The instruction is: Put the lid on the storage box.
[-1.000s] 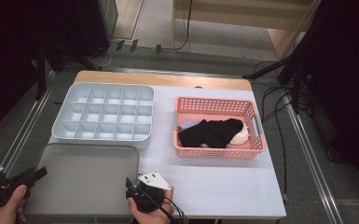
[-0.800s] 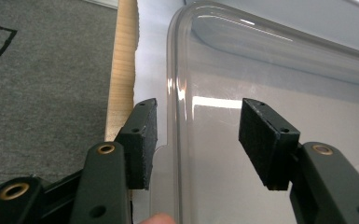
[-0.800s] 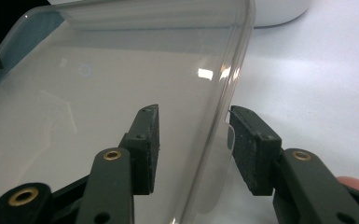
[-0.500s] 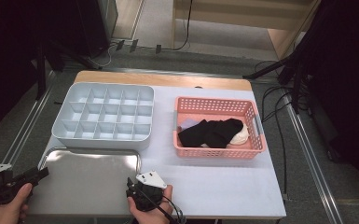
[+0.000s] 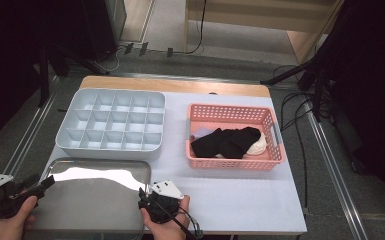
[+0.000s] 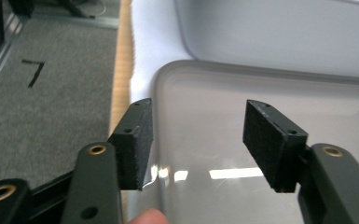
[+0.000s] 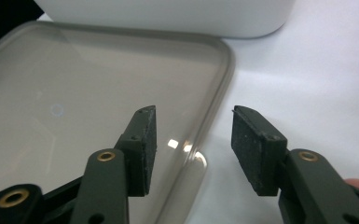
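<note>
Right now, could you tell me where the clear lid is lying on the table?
In the high view the clear lid lies flat at the table's near left corner, just in front of the grey compartment tray, between the left gripper and right gripper.

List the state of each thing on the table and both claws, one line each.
Clear lid: flat on the table, off the organizer.
Compartment organizer: uncovered, empty.
Pink basket: holds black and white cloth.
Left claw: open, straddling the lid's edge.
Right claw: open, straddling the lid's edge.
</note>
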Available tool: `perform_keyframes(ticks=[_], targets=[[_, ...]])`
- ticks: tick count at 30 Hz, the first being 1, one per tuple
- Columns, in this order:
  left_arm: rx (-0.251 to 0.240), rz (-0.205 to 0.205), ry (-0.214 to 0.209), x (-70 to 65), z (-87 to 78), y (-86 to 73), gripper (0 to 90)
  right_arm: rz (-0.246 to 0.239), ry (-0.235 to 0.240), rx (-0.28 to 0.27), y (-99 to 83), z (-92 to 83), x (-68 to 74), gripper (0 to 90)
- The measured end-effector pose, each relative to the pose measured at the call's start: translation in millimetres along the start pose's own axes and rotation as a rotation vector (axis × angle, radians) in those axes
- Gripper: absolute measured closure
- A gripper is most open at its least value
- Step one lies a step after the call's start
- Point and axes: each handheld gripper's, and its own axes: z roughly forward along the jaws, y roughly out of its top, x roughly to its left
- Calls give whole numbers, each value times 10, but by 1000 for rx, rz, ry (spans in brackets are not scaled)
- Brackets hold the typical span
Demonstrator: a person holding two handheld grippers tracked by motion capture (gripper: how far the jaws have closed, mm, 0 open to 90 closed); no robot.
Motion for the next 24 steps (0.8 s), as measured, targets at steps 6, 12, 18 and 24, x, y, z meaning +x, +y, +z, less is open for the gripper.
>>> perform_keyframes(ticks=[6,12,18,24], targets=[[-44,-11,-64,-121,35,11,396,-12,-17,-22,70,-85,-102,501],[-77,28,-86,-306,65,29,363,-4,-27,-40,134,-191,-223,491],[-98,72,-135,-557,109,32,350,-12,-47,-55,149,-292,-348,490],[-87,122,-179,-829,216,34,344,-2,-65,-60,126,-366,-487,489]])
